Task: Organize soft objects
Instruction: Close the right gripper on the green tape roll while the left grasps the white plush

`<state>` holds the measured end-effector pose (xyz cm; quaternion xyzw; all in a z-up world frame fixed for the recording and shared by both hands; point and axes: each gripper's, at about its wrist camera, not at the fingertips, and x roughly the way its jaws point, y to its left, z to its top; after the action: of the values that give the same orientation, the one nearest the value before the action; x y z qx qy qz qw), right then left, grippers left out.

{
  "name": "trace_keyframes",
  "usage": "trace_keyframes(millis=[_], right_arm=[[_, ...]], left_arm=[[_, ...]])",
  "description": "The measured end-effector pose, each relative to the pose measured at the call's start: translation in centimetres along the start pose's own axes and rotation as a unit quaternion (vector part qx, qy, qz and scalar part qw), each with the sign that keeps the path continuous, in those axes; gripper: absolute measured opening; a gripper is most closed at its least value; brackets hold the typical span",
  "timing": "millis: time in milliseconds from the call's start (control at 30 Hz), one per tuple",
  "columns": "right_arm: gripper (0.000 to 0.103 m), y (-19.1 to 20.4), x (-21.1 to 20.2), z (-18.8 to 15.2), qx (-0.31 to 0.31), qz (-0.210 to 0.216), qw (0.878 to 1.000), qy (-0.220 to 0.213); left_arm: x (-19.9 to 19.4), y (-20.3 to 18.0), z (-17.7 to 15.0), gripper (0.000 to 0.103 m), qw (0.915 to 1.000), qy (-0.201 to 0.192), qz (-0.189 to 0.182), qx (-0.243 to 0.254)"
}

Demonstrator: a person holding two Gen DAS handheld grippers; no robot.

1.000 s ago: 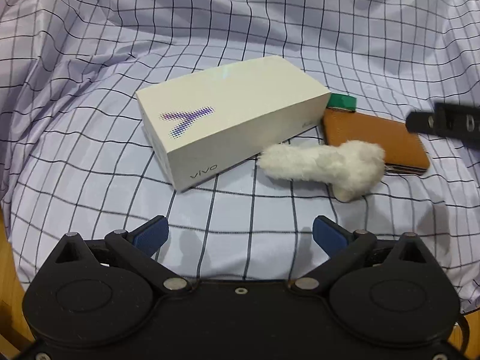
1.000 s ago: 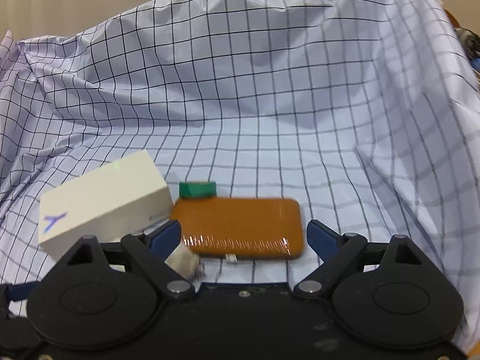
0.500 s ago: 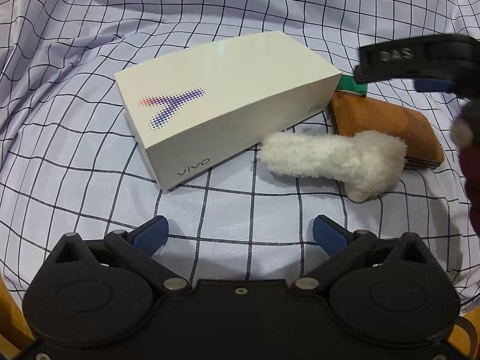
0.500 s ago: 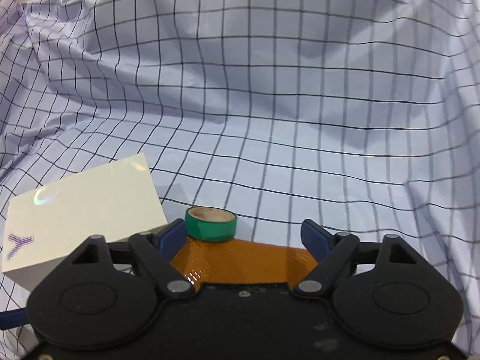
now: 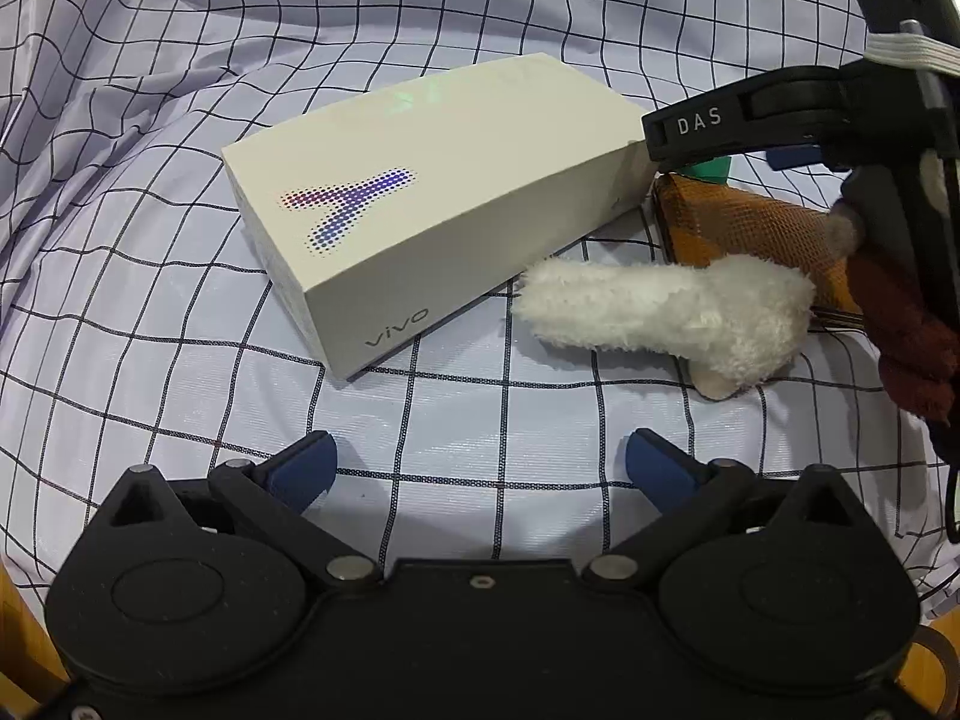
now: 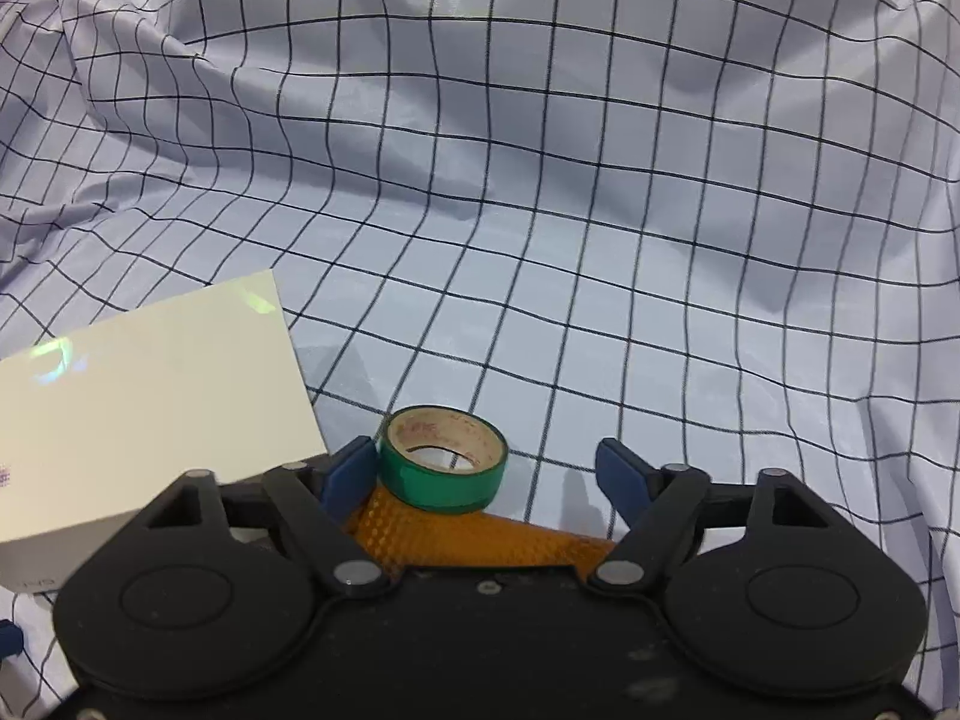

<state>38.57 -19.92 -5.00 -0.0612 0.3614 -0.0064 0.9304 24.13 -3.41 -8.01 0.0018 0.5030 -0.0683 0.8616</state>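
A white fluffy soft toy (image 5: pixel 666 315) lies on the checked cloth (image 5: pixel 180 300), between a white vivo box (image 5: pixel 432 204) and an orange wallet (image 5: pixel 744 222). My left gripper (image 5: pixel 480 456) hangs open just short of the toy, nothing between its fingers. A green tape roll (image 6: pixel 444 471) rests on the far edge of the wallet (image 6: pixel 480 534). My right gripper (image 6: pixel 486 468) is over the wallet, its jaws closing around the roll. The roll sits against the left pad and clear of the right one. In the left wrist view one black finger (image 5: pixel 696 123) reaches over the green tape roll (image 5: pixel 711 171).
The checked cloth (image 6: pixel 540 180) rises in folds on all sides like a lined bin. The box (image 6: pixel 150 408) stands close to the left of the right gripper. A dark red sleeve (image 5: pixel 900 336) holds that gripper at the right edge. Wood shows at the bottom left corner (image 5: pixel 18 648).
The right gripper has moved forward over the wallet to the tape roll and its fingers have drawn closer together. It has come into the left wrist view from the right. The left gripper has barely moved.
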Motion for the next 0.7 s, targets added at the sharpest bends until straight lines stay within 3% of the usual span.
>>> trace_keyframes(millis=[133,200,233,367,700], right_arm=[[0.064,-0.5,0.9,0.4,0.006,0.009,1.000,0.011],[0.056,-0.9,1.3,0.5,0.016,0.013,1.000,0.019],[0.047,-1.2,1.7,0.6,0.022,0.017,0.999,0.026],[0.047,-2.4,2.2,0.6,0.055,0.028,0.998,0.028],[0.047,-5.3,-3.5,-1.8,0.084,-0.019,0.995,-0.055]], left_arm=[[0.0,-0.1,0.0,0.100,1.0000,0.000,0.001,0.000],[0.0,0.0,0.0,0.100,1.0000,0.000,0.001,0.000],[0.0,0.0,0.0,0.100,1.0000,0.000,0.001,-0.001],[0.1,0.0,-0.2,0.100,1.0000,-0.003,0.001,0.000],[-1.1,0.3,0.1,0.099,0.9993,-0.013,-0.016,-0.030]])
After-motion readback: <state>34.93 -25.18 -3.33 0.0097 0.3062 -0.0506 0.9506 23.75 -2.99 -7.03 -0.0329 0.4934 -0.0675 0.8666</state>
